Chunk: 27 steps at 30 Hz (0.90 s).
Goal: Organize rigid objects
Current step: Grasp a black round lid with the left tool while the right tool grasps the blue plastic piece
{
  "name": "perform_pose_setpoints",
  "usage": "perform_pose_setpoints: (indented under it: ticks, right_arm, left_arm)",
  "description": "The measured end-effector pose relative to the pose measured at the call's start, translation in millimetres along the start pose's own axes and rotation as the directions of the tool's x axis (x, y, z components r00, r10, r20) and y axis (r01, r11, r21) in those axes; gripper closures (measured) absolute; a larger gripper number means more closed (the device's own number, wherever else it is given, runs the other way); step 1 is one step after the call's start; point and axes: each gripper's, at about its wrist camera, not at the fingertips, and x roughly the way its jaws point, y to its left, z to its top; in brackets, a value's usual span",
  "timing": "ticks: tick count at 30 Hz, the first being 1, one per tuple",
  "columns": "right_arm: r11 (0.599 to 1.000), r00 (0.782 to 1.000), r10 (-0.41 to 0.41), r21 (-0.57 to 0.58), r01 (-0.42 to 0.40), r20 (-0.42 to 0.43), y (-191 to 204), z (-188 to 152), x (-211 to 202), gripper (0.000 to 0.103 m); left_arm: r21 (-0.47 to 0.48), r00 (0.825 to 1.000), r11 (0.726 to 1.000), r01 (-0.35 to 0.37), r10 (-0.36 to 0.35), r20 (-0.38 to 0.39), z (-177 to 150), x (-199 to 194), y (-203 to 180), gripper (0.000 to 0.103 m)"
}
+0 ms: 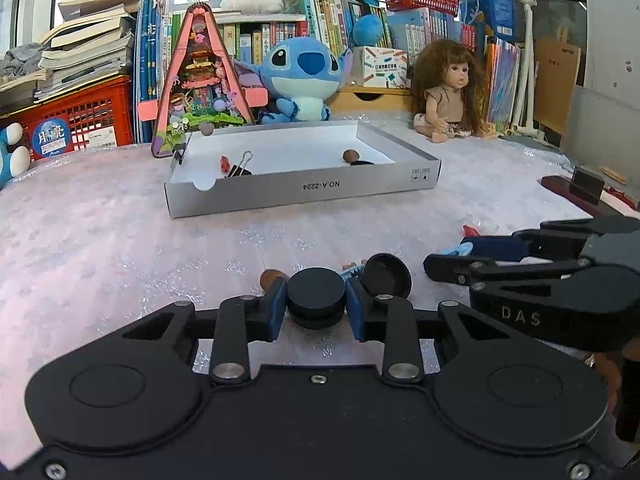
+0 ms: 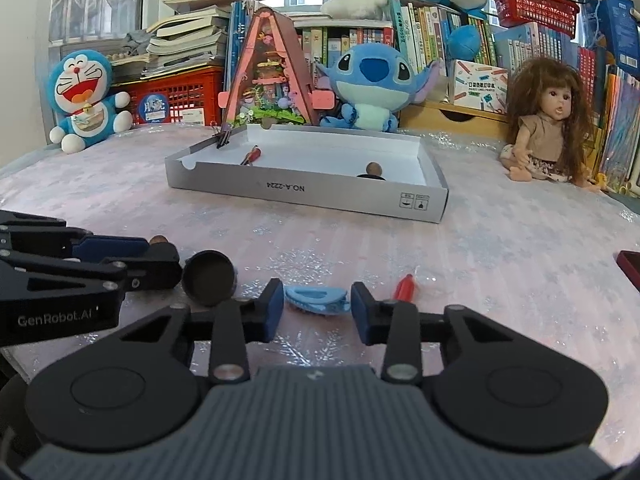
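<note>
Bookshelves and plush toys are lining the back of a pink bubble-wrap-covered table (image 1: pixel 100 240), where a shallow white cardboard box (image 1: pixel 304 190) is sitting. Only the left wrist view is showing the left gripper (image 1: pixel 316 308) clamping a black round puck (image 1: pixel 316 294) between its blue pads. Only the right wrist view is showing the right gripper (image 2: pixel 317 310), jaws spread, flanking a light-blue plastic hair claw (image 2: pixel 316 300) without touching it.

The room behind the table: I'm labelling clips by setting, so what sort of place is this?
Probably a child's room or home study: packed bookshelves, plush toys and a doll behind the table.
</note>
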Motion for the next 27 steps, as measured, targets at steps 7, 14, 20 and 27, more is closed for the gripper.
perform_pose_setpoints:
  ticks: [7,14,20,27]
  right_arm:
    - [1.000,1.000,0.013,-0.006,-0.013,0.017,3.1,4.4,-2.5,0.060]
    - [1.000,1.000,0.015,0.003,-0.015,0.023,-0.8,10.3,-1.9,0.061]
    - [1.000,1.000,0.003,0.013,-0.004,0.030,-4.1,13.5,-0.4,0.060]
    - [1.000,1.000,0.004,0.015,-0.004,0.015,-3.9,10.1,1.0,0.060]
  left_arm:
    - [-0.018,1.000,1.000,-0.004,0.004,0.018,8.1,-5.3,3.7,0.073]
    - [-0.054,1.000,0.999,0.000,0.001,0.014,13.7,-5.1,11.0,0.073]
    - [-0.056,1.000,0.998,-0.009,0.009,-0.004,12.5,0.3,14.0,0.073]
    - [-0.034,1.000,0.999,-0.014,0.013,-0.027,4.9,6.4,9.2,0.073]
